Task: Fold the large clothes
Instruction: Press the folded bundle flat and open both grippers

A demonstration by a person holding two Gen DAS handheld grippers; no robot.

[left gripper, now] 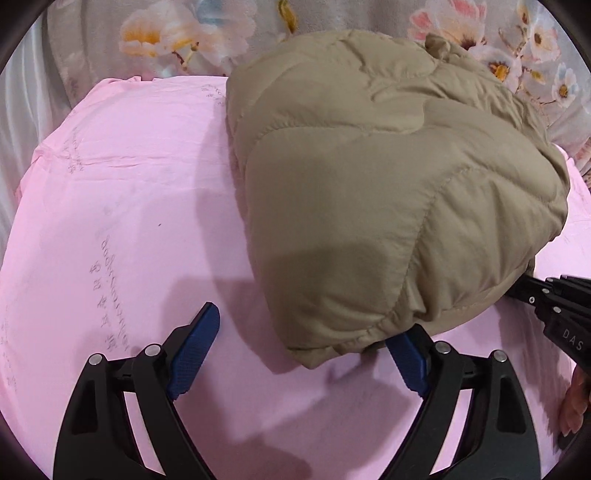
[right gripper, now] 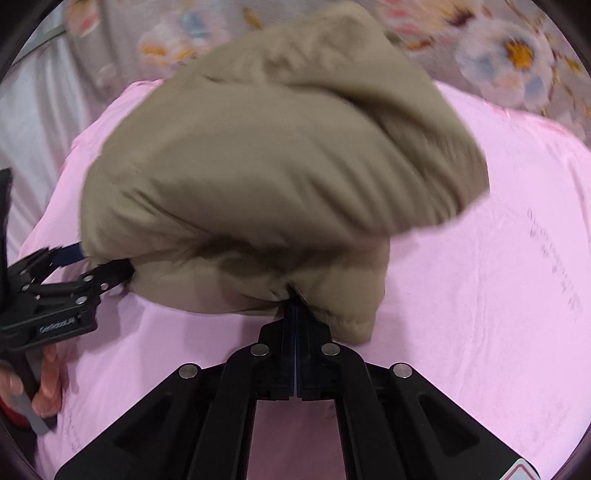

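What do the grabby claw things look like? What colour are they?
Both are black plastic claws with round silver bolts. The left gripper has two fingers lined with bumpy dark blue pads. The right gripper has thin blue pads too. White lettering is printed on their bodies. No cables show.

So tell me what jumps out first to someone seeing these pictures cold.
The puffy tan quilted jacket, bundled on the pink sheet, fills the middle of both views. The right gripper is clamped on its near edge, while the left gripper stands open at its near corner. Behind runs a floral blanket.
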